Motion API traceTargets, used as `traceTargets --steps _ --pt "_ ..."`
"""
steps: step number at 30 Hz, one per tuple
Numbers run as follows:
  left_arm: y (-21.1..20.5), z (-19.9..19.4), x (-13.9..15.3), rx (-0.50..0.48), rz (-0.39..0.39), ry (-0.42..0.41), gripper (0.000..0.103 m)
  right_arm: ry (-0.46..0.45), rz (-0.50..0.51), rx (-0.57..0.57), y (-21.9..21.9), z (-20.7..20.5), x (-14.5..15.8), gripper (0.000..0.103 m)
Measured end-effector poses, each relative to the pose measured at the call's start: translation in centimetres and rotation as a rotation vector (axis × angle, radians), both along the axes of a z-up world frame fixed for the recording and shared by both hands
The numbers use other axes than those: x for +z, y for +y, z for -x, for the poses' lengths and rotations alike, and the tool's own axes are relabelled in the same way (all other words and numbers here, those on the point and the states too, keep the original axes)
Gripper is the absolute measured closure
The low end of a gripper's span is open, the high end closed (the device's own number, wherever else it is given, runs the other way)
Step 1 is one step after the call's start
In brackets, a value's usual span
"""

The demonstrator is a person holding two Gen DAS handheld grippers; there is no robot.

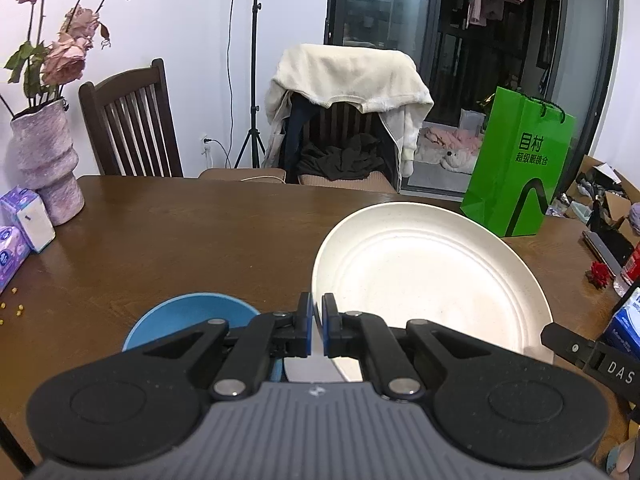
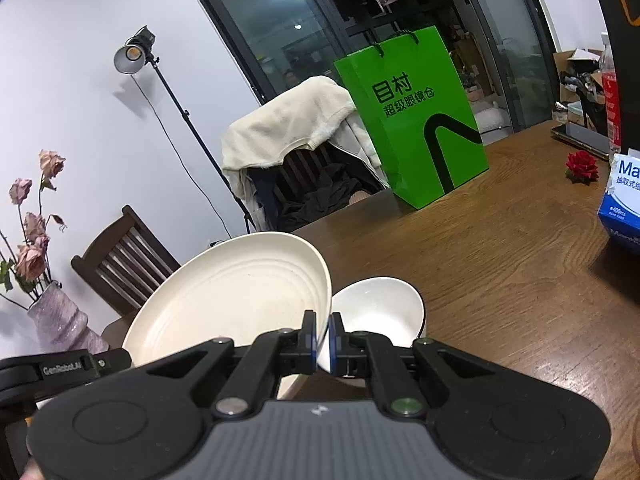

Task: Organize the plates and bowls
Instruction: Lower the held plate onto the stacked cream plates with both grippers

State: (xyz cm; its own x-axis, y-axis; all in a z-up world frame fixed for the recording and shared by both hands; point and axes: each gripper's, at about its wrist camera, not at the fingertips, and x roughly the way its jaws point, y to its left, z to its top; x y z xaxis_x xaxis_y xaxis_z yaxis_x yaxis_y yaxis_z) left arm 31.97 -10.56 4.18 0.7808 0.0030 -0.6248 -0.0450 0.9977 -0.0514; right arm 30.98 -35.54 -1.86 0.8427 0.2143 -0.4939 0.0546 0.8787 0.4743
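Cream plate carried by its rim between two grippers, above the wooden table.

The cream plate [image 1: 432, 280] is pinched at opposite edges: the left gripper [image 1: 317, 322] is clamped narrow on the near-left rim, the right gripper [image 2: 323, 338] likewise on the rim at the other side. It is held tilted, clear of the table [image 1: 208, 232], with a blue bowl [image 1: 188, 320] seen below to the left and a white bowl [image 2: 380, 312] just beside it on the right. The plate is judged stiff, light and probably matte composite, though slippery at so thin a lip; twisting or uneven pull could let it slide out. A deeper bite, further past the raised rim, would be the safer hold.
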Motion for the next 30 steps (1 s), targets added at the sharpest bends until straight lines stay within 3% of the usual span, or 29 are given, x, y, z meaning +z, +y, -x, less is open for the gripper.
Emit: traceTargets --steps 30 --pt "4.8 8.7 1.0 -0.001 0.063 -0.048 0.098 -0.054 0.111 0.027 4.3 8.4 2.9 0.097"
